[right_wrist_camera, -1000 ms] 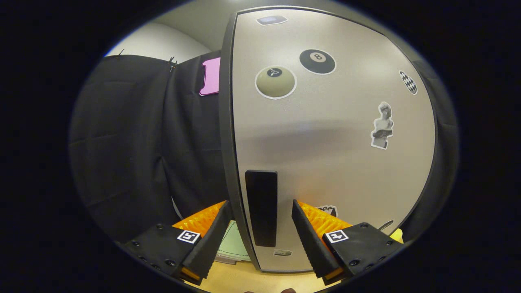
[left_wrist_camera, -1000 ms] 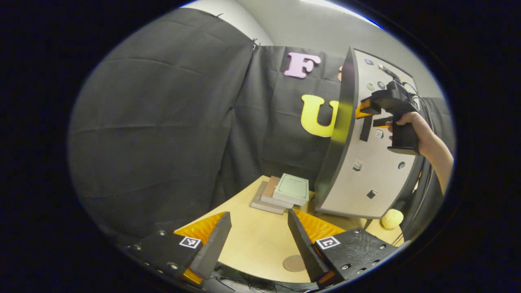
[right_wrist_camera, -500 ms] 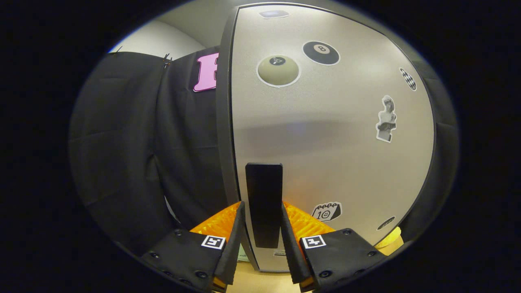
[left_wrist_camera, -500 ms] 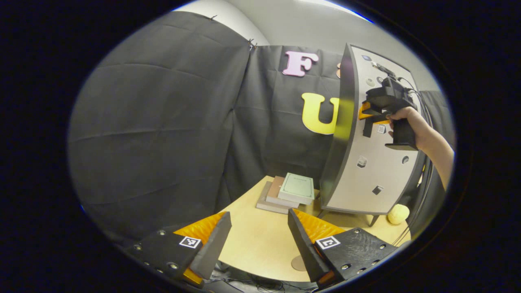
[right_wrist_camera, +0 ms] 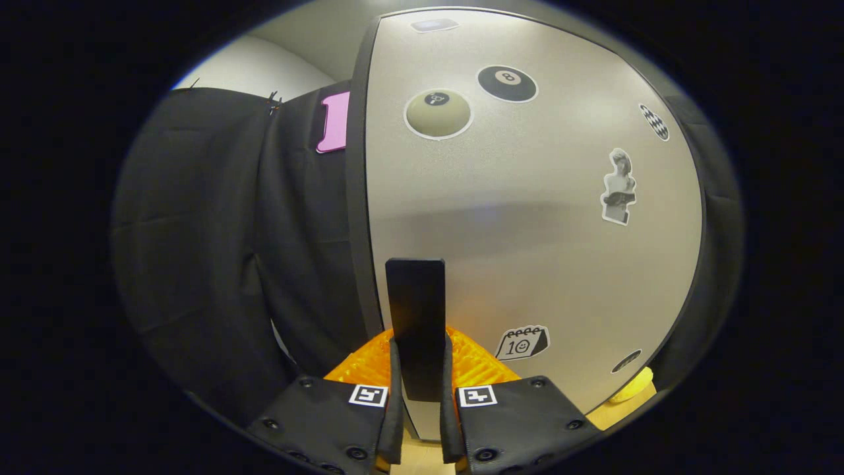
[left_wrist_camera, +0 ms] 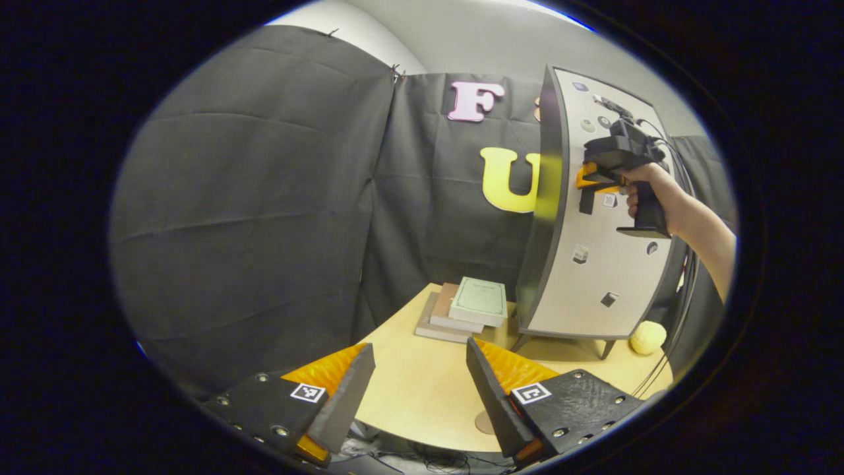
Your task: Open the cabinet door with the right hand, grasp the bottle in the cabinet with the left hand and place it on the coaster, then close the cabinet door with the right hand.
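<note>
Right gripper (right_wrist_camera: pixel 417 422) fingers clamped on the black door handle (right_wrist_camera: pixel 415 326) of the cabinet door (right_wrist_camera: pixel 527 218), door shut. Left gripper (left_wrist_camera: pixel 415 389) fingers apart, holding nothing, over the near desk (left_wrist_camera: pixel 422 389) edge. Coaster (left_wrist_camera: pixel 484 422) near, just beside its right finger. Books (left_wrist_camera: pixel 471 307) far, left of the cabinet.

Cabinet door (right_wrist_camera: pixel 527 218) grey w/ stickers; handle (right_wrist_camera: pixel 415 316) black; tabletop (left_wrist_camera: pixel 422 389) tan; ball (left_wrist_camera: pixel 645 337) pale yellow.
</note>
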Demonstrator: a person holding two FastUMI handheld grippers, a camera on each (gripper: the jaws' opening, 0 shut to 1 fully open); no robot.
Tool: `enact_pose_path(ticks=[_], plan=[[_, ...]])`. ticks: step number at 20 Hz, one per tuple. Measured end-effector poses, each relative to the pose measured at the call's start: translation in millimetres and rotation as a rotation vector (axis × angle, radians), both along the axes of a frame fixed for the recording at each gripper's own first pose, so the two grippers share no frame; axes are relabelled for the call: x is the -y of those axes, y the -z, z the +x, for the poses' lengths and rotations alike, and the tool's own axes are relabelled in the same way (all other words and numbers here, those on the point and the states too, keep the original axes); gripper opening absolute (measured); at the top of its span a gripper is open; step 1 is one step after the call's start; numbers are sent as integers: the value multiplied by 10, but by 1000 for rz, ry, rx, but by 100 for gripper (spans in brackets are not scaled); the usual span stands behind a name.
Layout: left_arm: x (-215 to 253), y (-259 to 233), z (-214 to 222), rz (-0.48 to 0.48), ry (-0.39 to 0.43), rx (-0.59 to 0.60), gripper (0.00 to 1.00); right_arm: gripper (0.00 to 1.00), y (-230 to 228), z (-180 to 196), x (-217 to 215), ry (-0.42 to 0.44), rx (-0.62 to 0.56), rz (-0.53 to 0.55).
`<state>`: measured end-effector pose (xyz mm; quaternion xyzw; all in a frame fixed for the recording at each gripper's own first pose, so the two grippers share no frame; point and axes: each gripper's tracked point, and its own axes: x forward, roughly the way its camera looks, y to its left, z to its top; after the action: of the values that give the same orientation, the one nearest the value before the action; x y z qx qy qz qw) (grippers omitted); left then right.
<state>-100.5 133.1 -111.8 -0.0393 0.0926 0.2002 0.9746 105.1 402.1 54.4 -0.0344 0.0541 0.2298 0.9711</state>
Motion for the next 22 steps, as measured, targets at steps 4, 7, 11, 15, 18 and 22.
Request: enact_pose_path(ticks=[4,7,11,15,18,22], plan=[[98,-36,82,16,17,-5,87,20,-13,-169,39,-57,29,-10],[214,-70,53,38,26,-3,83,20,-40,-376,90,-113,55,-10],[408,-53,-67,44,45,-7,87,20,-28,-541,204,-182,53,-4],[610,-40,-69,32,67,-4,87,20,-26,-628,294,-245,26,6],[658,-50,-86,33,80,-6,87,19,-15,-658,369,-266,23,0],[702,-37,-83,37,97,-6,84,20,-8,-679,476,-319,19,13]])
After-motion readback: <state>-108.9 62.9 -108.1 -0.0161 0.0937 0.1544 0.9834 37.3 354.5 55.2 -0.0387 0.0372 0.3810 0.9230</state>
